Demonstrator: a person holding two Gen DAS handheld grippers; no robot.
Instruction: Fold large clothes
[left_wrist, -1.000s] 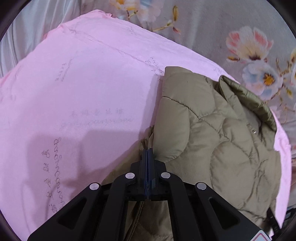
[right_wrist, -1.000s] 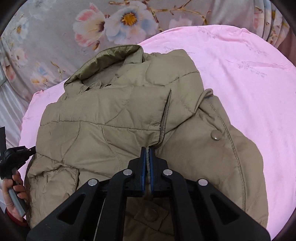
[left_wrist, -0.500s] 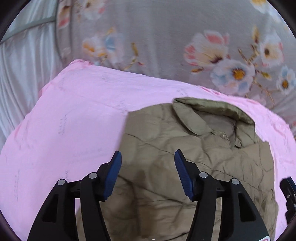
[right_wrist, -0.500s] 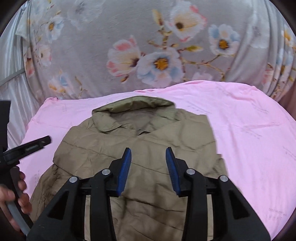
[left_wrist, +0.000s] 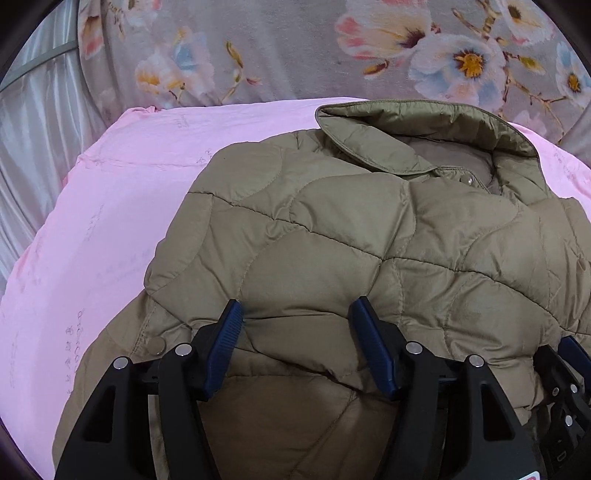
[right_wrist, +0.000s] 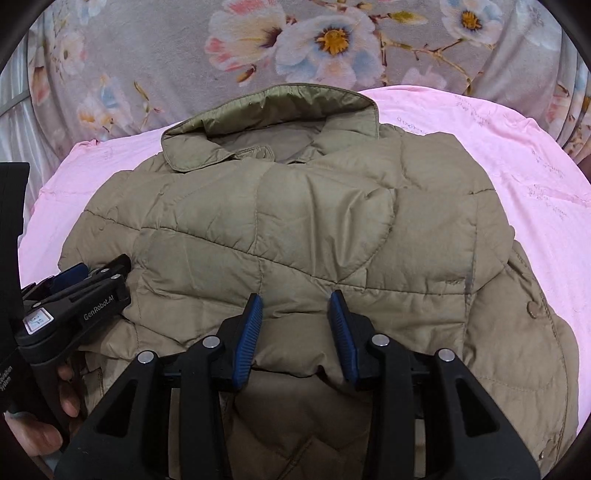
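Two grippers hang over one olive quilted puffer jacket lying centre frame on a pink sheet, collar toward the top. The left gripper has just been spreading its jaws, nothing pinched between them; the right gripper stands partly spread, also empty. I judge the jacket light, soft and puffy, its smooth shell likely to slip and spring back, so a stitched hem or folded edge low in frame offers the surest hold. A floral cloth fills the top, pale curtain at upper left.
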